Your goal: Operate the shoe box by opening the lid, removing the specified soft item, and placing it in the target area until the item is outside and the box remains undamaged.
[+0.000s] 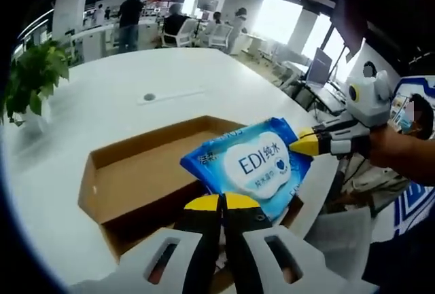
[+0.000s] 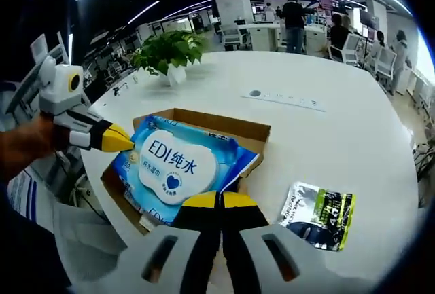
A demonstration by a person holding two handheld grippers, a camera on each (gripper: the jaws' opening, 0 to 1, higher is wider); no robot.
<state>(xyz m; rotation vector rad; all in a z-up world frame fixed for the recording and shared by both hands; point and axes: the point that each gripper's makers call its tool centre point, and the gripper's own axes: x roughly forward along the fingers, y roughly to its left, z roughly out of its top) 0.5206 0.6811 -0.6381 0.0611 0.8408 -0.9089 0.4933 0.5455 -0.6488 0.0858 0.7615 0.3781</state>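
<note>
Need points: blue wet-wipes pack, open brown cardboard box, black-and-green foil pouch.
blue wet-wipes pack point(image 2: 173, 165): right gripper view, white label.
open brown cardboard box point(image 1: 146, 172): left gripper view, bare inner floor.
black-and-green foil pouch point(image 2: 318, 214): right gripper view, middle of its face.

Glossy plastic wipes pack point(image 2: 178, 166) over a matt brown cardboard box point(image 1: 136, 172) on a smooth white table point(image 2: 340, 138)
</note>
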